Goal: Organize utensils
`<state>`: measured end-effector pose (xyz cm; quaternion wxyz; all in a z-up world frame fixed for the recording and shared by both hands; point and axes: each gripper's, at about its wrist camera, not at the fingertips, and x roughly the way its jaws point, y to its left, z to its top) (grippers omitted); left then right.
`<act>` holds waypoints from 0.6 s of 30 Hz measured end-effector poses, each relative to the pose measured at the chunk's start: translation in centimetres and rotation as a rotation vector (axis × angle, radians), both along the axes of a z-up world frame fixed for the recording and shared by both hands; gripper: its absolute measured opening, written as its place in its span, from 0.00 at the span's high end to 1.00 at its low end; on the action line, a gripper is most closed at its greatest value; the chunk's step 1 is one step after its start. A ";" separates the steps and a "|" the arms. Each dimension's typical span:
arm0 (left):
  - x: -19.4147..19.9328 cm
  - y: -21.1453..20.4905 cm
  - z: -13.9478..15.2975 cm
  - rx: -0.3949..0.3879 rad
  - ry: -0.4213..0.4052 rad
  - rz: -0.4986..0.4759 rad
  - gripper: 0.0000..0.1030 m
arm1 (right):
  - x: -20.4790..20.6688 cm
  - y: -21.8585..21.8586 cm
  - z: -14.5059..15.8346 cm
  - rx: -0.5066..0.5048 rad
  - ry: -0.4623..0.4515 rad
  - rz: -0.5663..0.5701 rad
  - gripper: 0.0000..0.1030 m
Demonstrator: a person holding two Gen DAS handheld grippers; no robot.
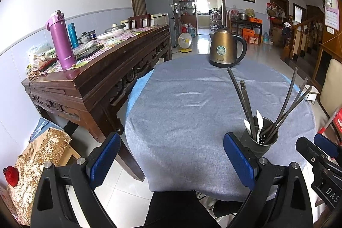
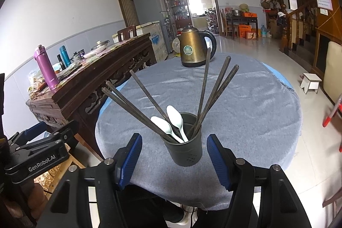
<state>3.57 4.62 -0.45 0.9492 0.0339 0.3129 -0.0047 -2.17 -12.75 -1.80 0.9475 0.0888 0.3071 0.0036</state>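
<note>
A dark round utensil holder [image 2: 186, 151] stands upright near the front edge of the cloth-covered round table [image 2: 245, 104]. It holds several dark chopsticks [image 2: 215, 91] fanned out and two white spoons [image 2: 174, 119]. My right gripper [image 2: 174, 161] is open and empty, its blue pads on either side of the holder, just in front of it and apart from it. My left gripper [image 1: 171, 161] is open and empty over the table's front edge, left of the holder [image 1: 259, 138], which shows in the left wrist view with chopsticks [image 1: 286, 106] and spoons [image 1: 259, 125].
A bronze electric kettle [image 1: 226, 49] stands at the table's far side. A carved wooden sideboard [image 1: 102, 69] to the left carries a purple flask [image 1: 61, 41] and clutter. A small white stool [image 2: 311, 81] and a chair [image 2: 332, 69] stand on the right.
</note>
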 end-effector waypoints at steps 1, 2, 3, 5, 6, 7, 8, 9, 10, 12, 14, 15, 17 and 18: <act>0.0 0.1 0.0 -0.001 0.001 0.001 0.06 | 0.0 0.1 0.0 -0.001 0.001 0.001 0.35; 0.0 0.2 -0.1 -0.002 0.001 0.002 0.06 | 0.1 0.2 0.0 -0.003 0.002 0.002 0.35; 0.0 0.2 -0.1 -0.002 0.000 0.002 0.06 | 0.1 0.2 0.0 -0.004 0.002 0.003 0.35; 0.0 0.3 -0.1 -0.004 -0.001 0.005 0.06 | 0.2 0.4 0.0 -0.009 0.004 0.005 0.35; 0.0 0.4 -0.1 -0.005 -0.001 0.004 0.06 | 0.2 0.5 0.0 -0.010 0.004 0.005 0.35; 0.0 0.4 -0.1 -0.005 0.000 0.004 0.06 | 0.3 0.5 0.0 -0.012 0.004 0.004 0.35; 0.0 0.4 -0.1 -0.004 0.000 0.004 0.06 | 0.2 0.5 0.0 -0.014 0.004 0.004 0.35; 0.0 0.3 -0.1 -0.003 -0.001 0.005 0.06 | 0.2 0.6 0.1 -0.017 0.004 0.003 0.35; 0.0 0.4 -0.1 -0.004 0.000 0.004 0.06 | 0.2 0.6 0.1 -0.019 0.004 0.004 0.35; 0.0 0.4 -0.1 -0.006 0.001 0.000 0.06 | 0.3 0.7 0.2 -0.022 0.004 0.005 0.35; 0.0 0.4 -0.1 -0.004 0.002 0.000 0.06 | 0.3 0.7 0.2 -0.022 0.005 0.005 0.35; 0.0 0.4 -0.1 -0.004 0.002 0.000 0.06 | 0.3 0.7 0.1 -0.022 0.006 0.006 0.35; 0.0 0.5 -0.1 -0.004 0.001 0.000 0.06 | 0.3 0.7 0.2 -0.023 0.004 0.005 0.35; 0.0 0.4 0.0 -0.005 0.001 0.000 0.06 | 0.3 0.7 0.2 -0.023 0.005 0.005 0.35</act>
